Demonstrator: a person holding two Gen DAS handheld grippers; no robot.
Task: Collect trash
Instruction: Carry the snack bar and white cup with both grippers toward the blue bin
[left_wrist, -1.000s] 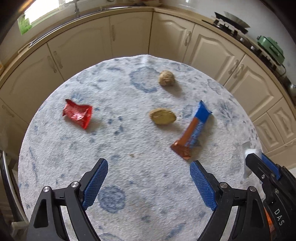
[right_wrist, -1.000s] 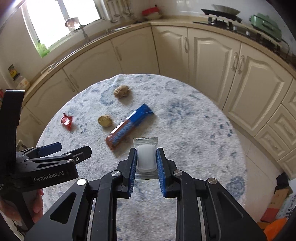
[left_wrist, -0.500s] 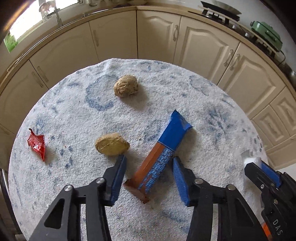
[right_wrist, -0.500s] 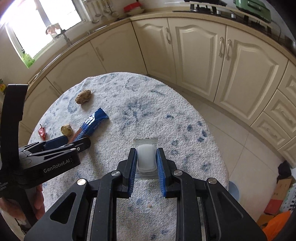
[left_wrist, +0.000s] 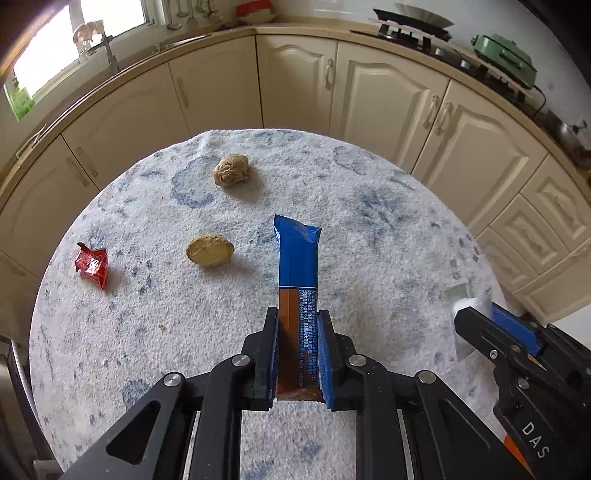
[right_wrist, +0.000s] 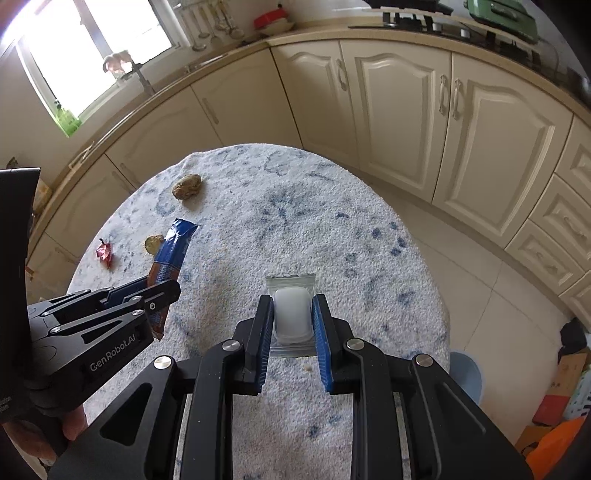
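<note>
A long blue and brown bar wrapper (left_wrist: 297, 254) points away from me over the round speckled table (left_wrist: 388, 229). My left gripper (left_wrist: 298, 314) has its jaws closing, and both pads press on the wrapper's brown end. From the right wrist view the wrapper (right_wrist: 173, 247) sticks out of the left gripper (right_wrist: 162, 291), tilted up. My right gripper (right_wrist: 292, 299) is shut on a clear packet (right_wrist: 291, 314) with a white lump inside, above the table's right side. A crumpled red wrapper (left_wrist: 92, 264) lies at the table's left.
Two brown crumpled lumps lie on the table, one far (left_wrist: 231, 170) and one nearer (left_wrist: 209, 250). Cream cabinets (left_wrist: 384, 96) curve around behind. A pale blue bin (right_wrist: 465, 373) stands on the floor to the right, beside boxes (right_wrist: 554, 406).
My left gripper swung right from open over bare table to the bar wrapper and shut on its brown end. The right gripper drifted right, still holding the packet.
</note>
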